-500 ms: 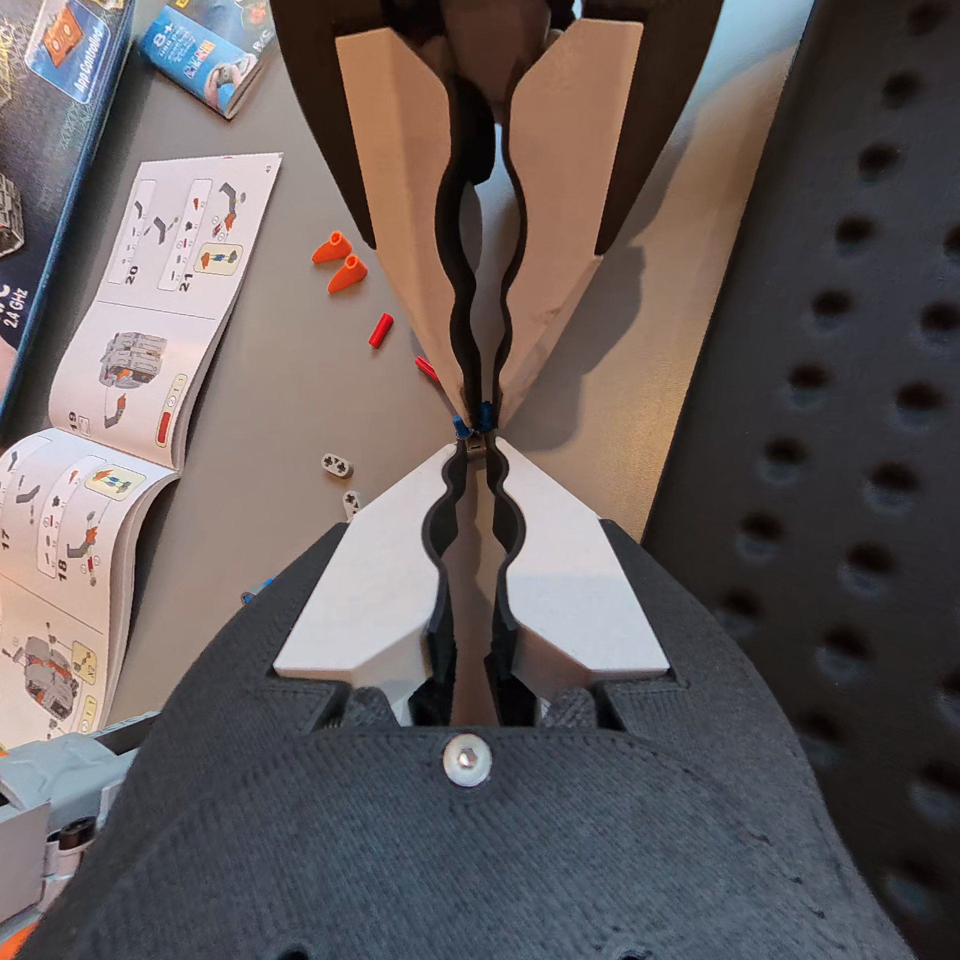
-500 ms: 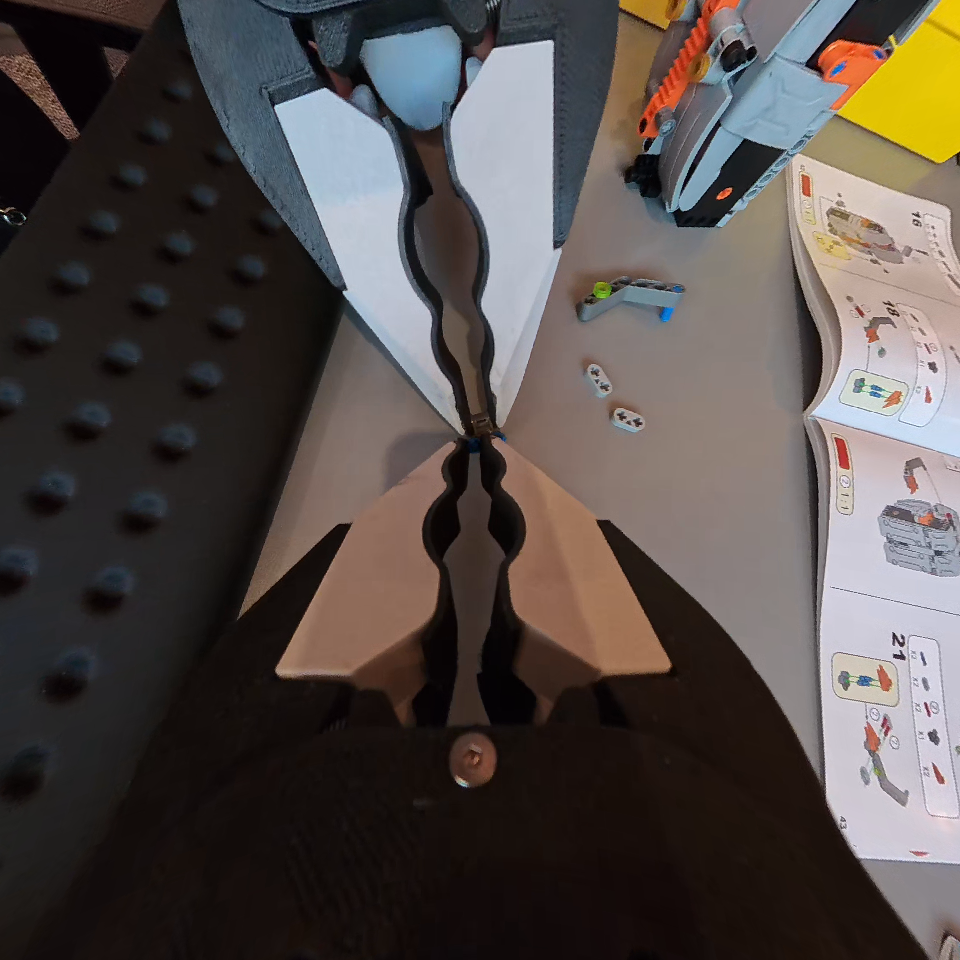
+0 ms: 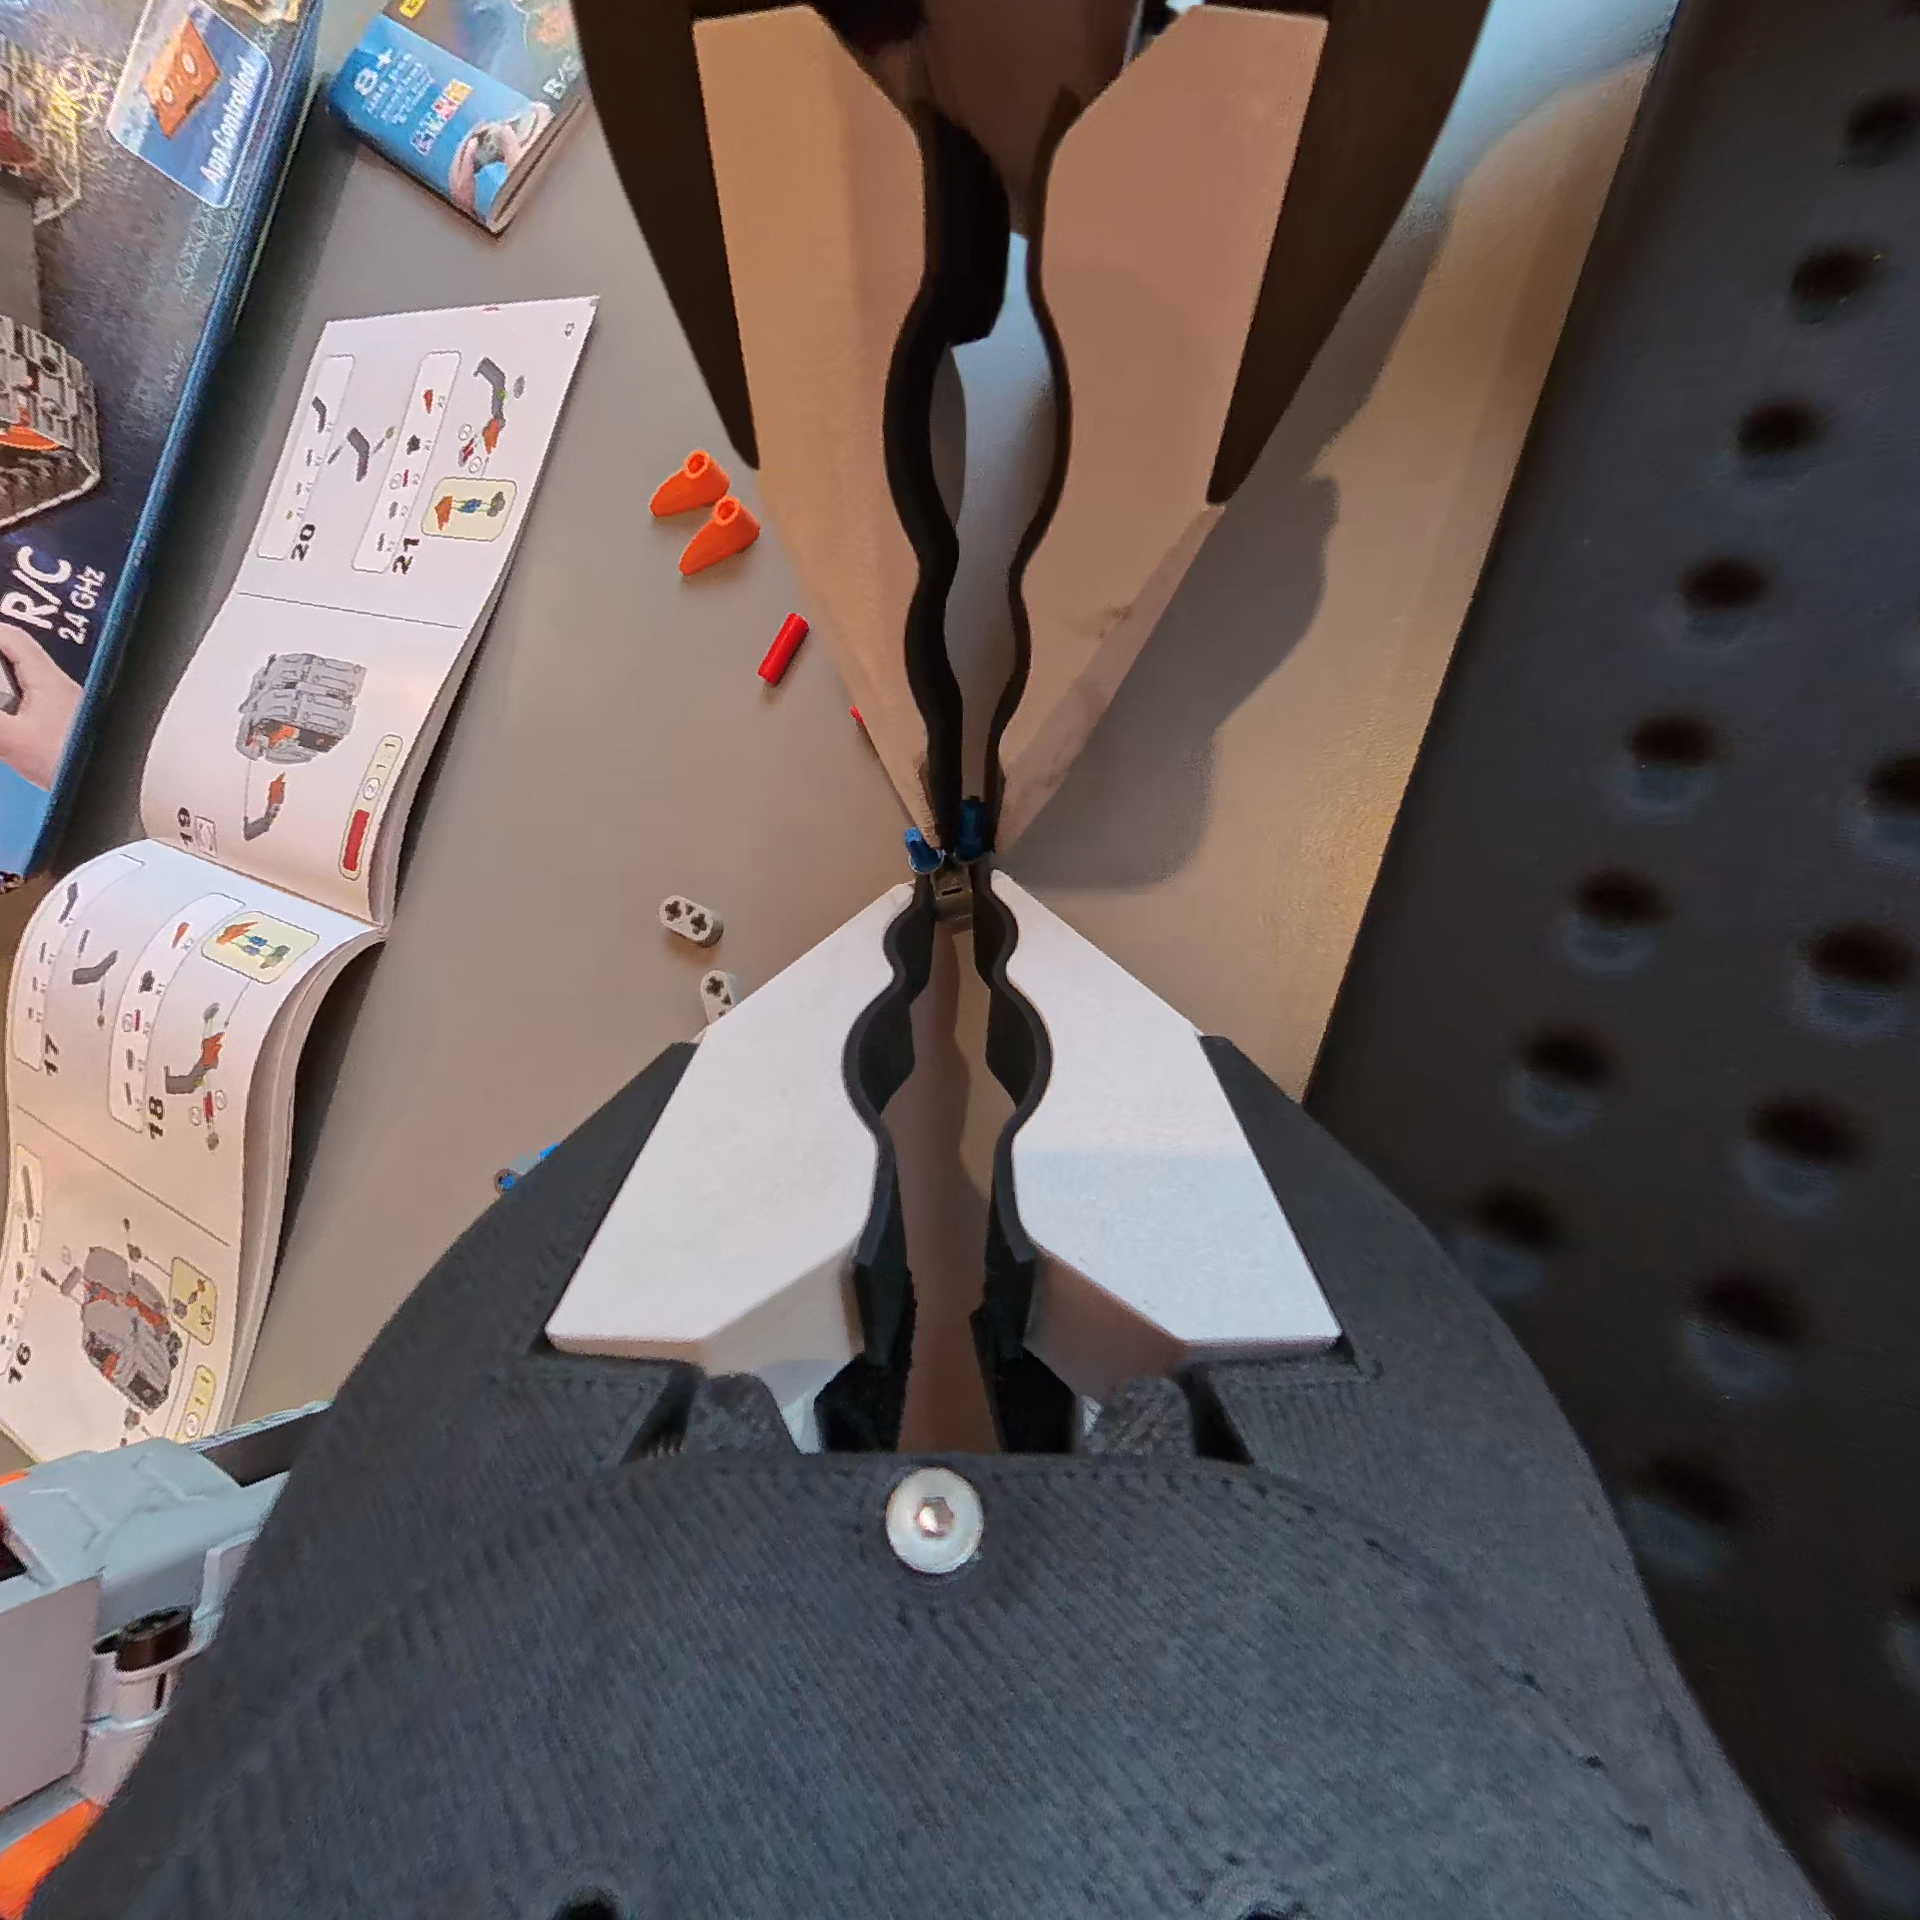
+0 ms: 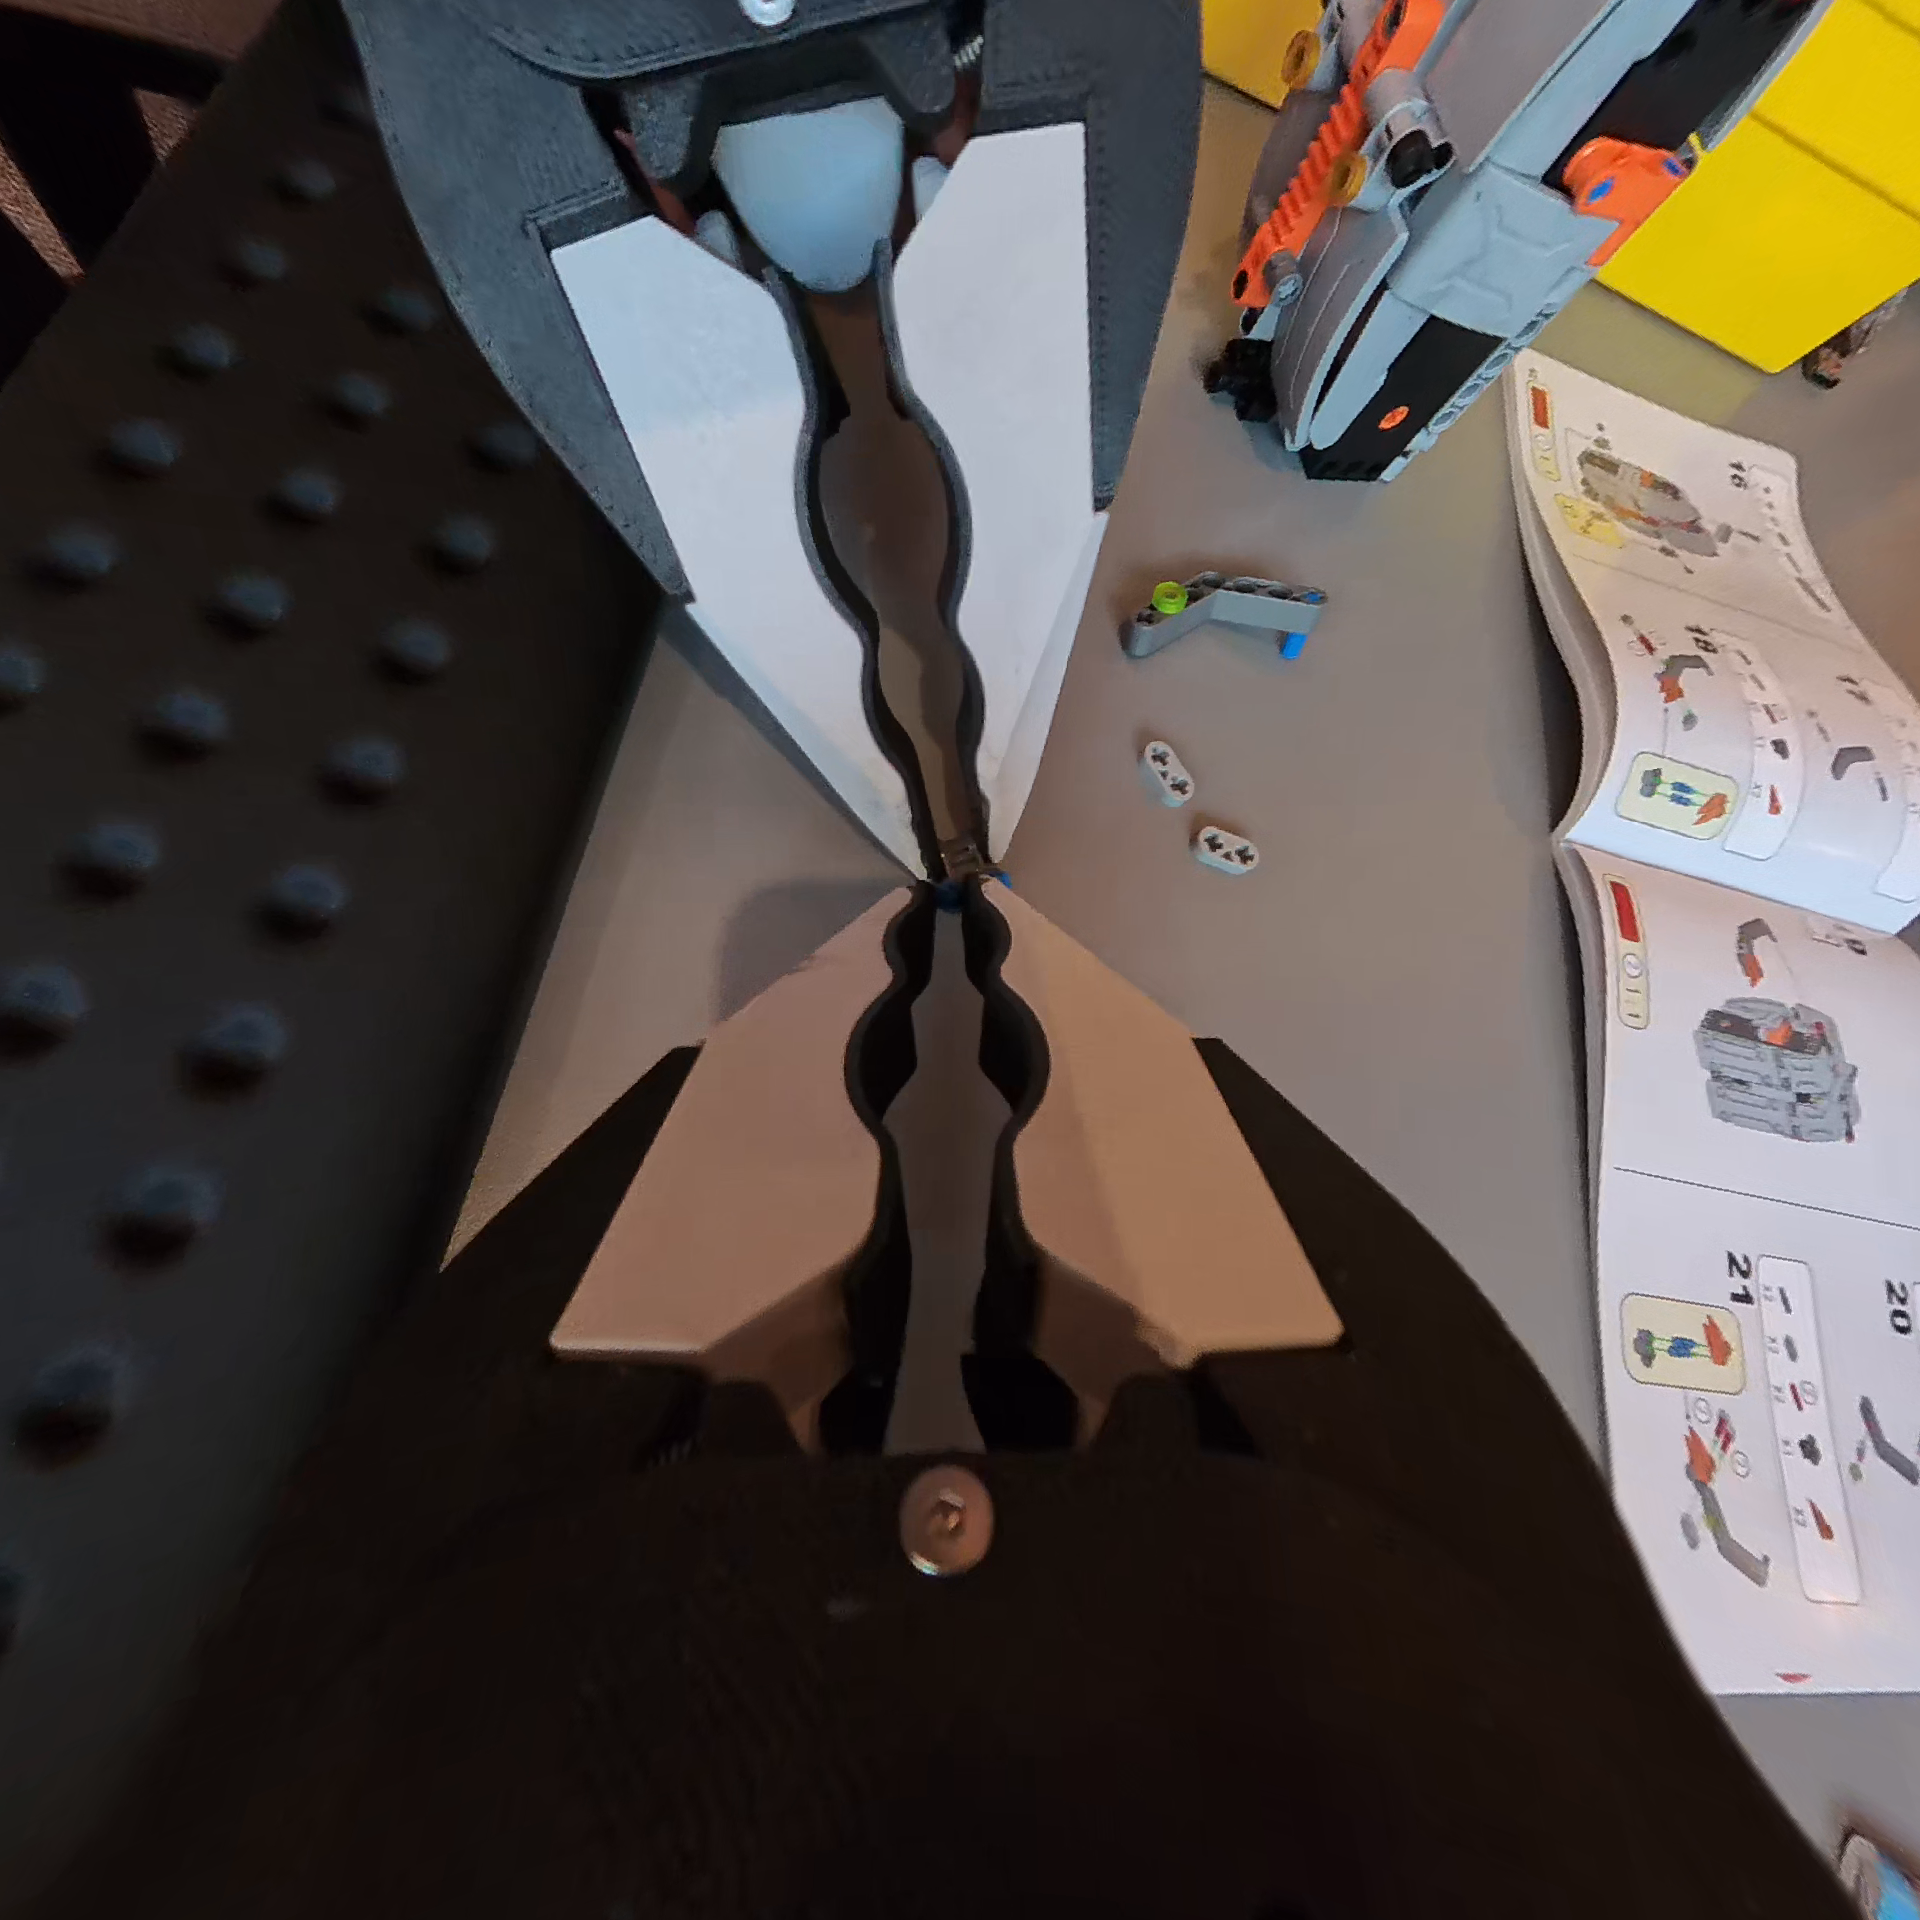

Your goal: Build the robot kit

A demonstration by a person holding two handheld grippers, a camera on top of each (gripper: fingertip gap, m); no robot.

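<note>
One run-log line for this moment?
left gripper: shut on small grey connector | right gripper: shut on blue pins | tips meeting above grey table

On a grey surface (image 3: pixel 582 790) lie two orange cones (image 3: pixel 704 511), a red pin (image 3: pixel 782 647), a white booklet (image 3: pixel 312 665) with printed diagrams, a blue box (image 3: pixel 135 260), and a black mat (image 4: pixel 239 727) patterned with raised dots.
</note>
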